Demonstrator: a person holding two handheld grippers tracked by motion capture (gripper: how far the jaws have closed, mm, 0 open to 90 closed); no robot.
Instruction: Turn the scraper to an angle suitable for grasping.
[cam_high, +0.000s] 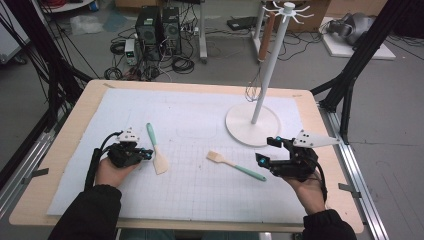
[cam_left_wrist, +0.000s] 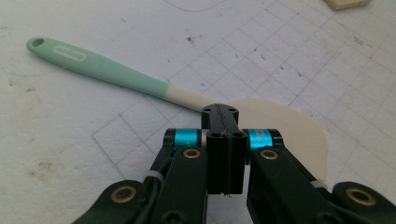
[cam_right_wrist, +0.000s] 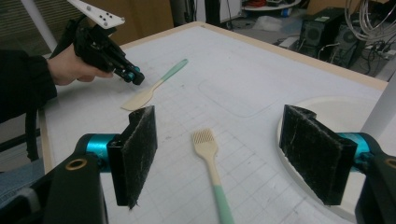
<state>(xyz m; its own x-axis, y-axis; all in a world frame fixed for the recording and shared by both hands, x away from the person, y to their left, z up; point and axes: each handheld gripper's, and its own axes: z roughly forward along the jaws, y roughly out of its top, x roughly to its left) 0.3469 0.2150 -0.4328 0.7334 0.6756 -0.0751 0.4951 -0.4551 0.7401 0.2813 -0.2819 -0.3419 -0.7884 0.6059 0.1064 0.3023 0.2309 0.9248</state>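
On the desk (cam_high: 75, 150), near its left edge, the left tongs (cam_left_wrist: 225, 122) pinch the spatula (cam_left_wrist: 140, 84) for lifting. The right tongs (cam_right_wrist: 219, 154) stand spread, lined up over the brush (cam_right_wrist: 210, 163).

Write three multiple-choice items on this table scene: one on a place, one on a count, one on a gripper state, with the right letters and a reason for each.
1. Where does the white stand with the tall pole sit?
A. far right of the table
B. near left corner
C. on the floor

2. How many mint-handled cream utensils lie on the white grid mat?
A. one
B. two
C. four

3. How do the right gripper's jaws stand?
A. shut on the brush
B. shut on nothing
C. open

Answers:
1 A, its round base rests by the table's far right edge.
2 B, a flat spatula on the left and a silicone brush in the middle.
3 C, a wide gap shows between the pads, with the brush lying beyond them.
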